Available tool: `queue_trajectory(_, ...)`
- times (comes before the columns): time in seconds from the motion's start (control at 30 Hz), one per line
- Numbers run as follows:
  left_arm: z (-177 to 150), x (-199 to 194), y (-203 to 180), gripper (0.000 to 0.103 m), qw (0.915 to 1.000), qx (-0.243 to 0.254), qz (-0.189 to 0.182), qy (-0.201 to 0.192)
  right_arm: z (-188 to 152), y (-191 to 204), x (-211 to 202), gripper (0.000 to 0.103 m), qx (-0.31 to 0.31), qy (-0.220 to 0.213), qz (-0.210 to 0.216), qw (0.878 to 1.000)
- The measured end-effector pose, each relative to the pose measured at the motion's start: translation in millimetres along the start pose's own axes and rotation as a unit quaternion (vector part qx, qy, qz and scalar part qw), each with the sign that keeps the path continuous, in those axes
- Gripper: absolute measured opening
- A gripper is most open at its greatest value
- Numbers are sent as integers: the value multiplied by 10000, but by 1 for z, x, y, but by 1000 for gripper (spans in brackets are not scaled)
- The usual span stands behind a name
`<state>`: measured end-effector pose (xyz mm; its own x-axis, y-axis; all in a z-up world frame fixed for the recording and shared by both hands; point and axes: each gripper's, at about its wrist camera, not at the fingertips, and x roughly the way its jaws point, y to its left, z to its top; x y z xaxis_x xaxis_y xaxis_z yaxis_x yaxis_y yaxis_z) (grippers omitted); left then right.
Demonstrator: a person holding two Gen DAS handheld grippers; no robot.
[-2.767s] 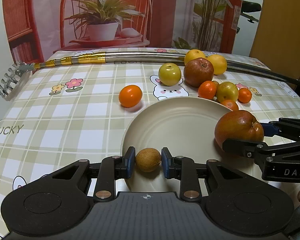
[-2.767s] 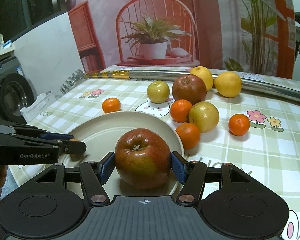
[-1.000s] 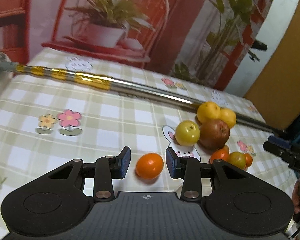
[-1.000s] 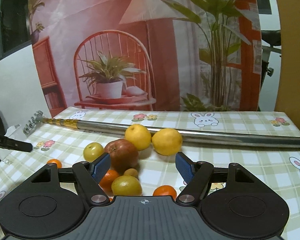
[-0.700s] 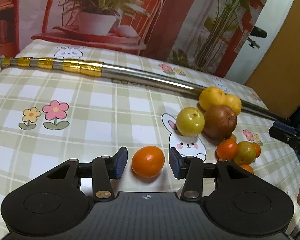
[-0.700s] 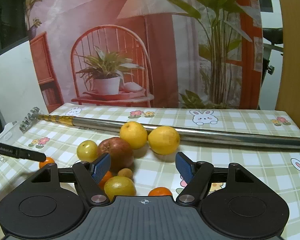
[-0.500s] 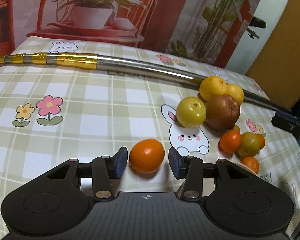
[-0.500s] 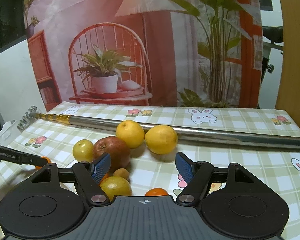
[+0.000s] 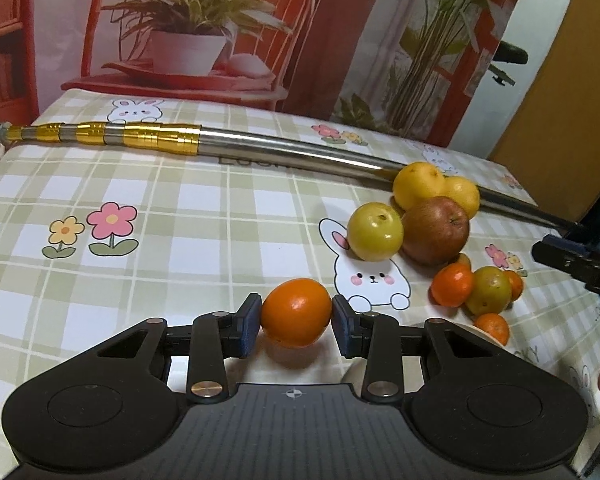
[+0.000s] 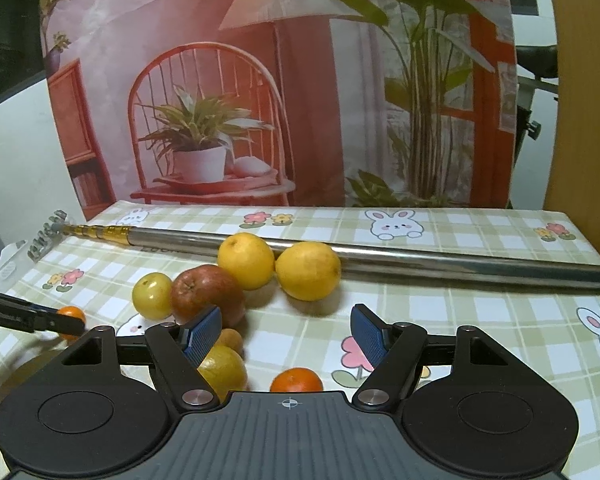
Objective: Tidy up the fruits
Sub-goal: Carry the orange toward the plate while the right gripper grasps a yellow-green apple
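Observation:
My left gripper point(image 9: 296, 320) has its jaws closing, and both blue pads touch the sides of an orange tangerine point(image 9: 296, 312) on the checked tablecloth. The right wrist view shows the same gripper point(image 10: 32, 318) at the far left with the tangerine point(image 10: 71, 313) at its tip. To the right lies a pile of fruit: a yellow-green apple point(image 9: 375, 232), a red apple point(image 9: 436, 230), two yellow citrus point(image 9: 418, 184) and small tangerines point(image 9: 452, 284). My right gripper point(image 10: 286, 332) is open above the cloth, just in front of the yellow citrus point(image 10: 308, 270), with nothing between its pads.
A long metal pole point(image 9: 260, 152) with a gold-banded end lies across the far side of the table. A sliver of the cream plate's rim point(image 9: 476, 330) shows near the pile. The right gripper's tip point(image 9: 572, 262) enters at the right edge.
The left jaws widened slightly around the tangerine, then closed until the pads touch it. The right gripper has stayed open and nearly still.

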<state>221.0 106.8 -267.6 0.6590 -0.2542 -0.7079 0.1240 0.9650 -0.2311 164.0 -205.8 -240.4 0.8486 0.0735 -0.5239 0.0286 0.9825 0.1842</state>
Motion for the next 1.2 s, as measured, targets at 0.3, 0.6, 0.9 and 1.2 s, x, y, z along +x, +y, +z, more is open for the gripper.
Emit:
queue_trajectory(0.3, -10, -24, -8, 40, 9999, -11, -65, -90, -7, -3, 2, 59, 58, 190, 152, 9997)
queue_trajectory(0.6, -21, -37, -15, 40, 9998, 125, -69, -127, -14, 26, 24, 48, -327, 557, 714, 9954)
queue_trajectory(0.9, -27, -43, -20, 40, 9996, 193, -126, -164, -13, 30, 31, 48, -208, 723, 896, 9931)
queue_trajectory(1.2, -32, -45, -24, 40, 9993, 285, -194, -144, -17, 33, 37, 47, -148, 865, 887, 9922)
